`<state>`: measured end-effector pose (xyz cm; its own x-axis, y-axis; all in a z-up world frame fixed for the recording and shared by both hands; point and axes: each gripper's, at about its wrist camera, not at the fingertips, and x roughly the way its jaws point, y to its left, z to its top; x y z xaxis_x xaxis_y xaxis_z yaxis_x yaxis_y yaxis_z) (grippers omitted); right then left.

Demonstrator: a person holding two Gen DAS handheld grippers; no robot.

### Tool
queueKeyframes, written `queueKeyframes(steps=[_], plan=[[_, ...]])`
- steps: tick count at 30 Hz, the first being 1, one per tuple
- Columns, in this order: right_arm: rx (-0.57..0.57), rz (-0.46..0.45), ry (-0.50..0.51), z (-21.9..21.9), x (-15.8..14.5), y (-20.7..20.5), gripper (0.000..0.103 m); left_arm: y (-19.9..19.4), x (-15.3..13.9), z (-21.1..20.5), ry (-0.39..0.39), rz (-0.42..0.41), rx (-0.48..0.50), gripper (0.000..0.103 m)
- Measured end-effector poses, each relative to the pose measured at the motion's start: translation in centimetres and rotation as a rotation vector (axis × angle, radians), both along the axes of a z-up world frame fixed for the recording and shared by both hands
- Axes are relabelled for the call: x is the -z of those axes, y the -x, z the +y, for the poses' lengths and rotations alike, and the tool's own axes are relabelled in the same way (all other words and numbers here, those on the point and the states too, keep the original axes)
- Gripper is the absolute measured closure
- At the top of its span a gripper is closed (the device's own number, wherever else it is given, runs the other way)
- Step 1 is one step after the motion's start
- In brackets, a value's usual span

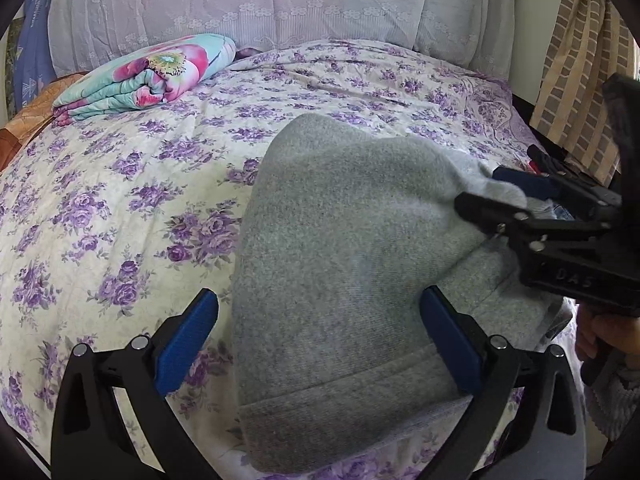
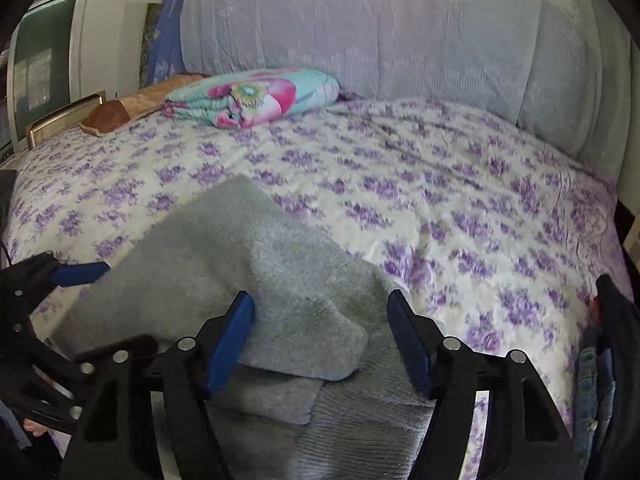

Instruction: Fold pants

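Grey pants (image 1: 344,248) lie folded on the flowered bedspread (image 1: 120,200), waistband toward me. My left gripper (image 1: 320,336) hovers open over the near end: its right finger rests on the cloth and its left finger stands over bare bedspread. At the right, my right gripper (image 1: 500,194) reaches in with a raised fleecy fold of the pants between its jaws. In the right wrist view that fold (image 2: 304,320) sits inside my right gripper (image 2: 320,344), against the left pad and clear of the right pad, so it is open. A blue finger (image 2: 80,273) of the left gripper shows at the left.
A folded turquoise and pink floral blanket (image 1: 152,76) lies at the far left of the bed, before pale lace-covered pillows (image 1: 260,0). Denim and dark clothes (image 2: 600,368) hang at the bed's right edge. A hand (image 1: 600,332) holds the right gripper.
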<state>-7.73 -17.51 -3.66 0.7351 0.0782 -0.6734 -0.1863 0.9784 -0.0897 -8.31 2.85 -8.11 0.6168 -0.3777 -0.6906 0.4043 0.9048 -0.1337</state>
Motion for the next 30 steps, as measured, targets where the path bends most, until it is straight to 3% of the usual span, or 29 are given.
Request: queueKeyframes(steps=[3,8,12,17,20,25,28,30], plan=[[-0.002,0.006,-0.086,-1.2,1.5,-0.4,0.026,-0.2,0.4,0.1,0.017,0.010,-0.001,0.004],[-0.009,-0.027,-0.093,-1.1,1.5,0.4,0.025,-0.4,0.4,0.4,0.034,0.020,0.002,0.004],[-0.017,-0.112,-0.082,-1.0,-1.2,2.8,0.024,-0.3,-1.0,1.7,0.074,0.018,0.003,0.004],[-0.001,-0.227,-0.084,-1.6,-4.3,7.5,0.010,-0.9,-4.0,2.9,0.095,-0.053,-0.023,0.004],[0.013,-0.217,-0.073,-1.8,-4.2,8.8,0.009,-1.8,-4.8,2.0,0.044,-0.086,-0.019,0.004],[0.022,-0.176,-0.072,-1.8,-2.7,9.1,0.009,-4.1,-3.8,-0.3,-0.043,-0.067,0.007,0.004],[0.062,-0.110,-0.070,-2.5,-1.1,8.0,0.008,-5.7,-2.4,-1.0,-0.072,-0.023,0.002,0.004],[0.080,-0.037,-0.123,-3.5,0.6,7.2,0.005,-6.3,-1.3,-0.8,-0.059,0.013,0.005,0.004]])
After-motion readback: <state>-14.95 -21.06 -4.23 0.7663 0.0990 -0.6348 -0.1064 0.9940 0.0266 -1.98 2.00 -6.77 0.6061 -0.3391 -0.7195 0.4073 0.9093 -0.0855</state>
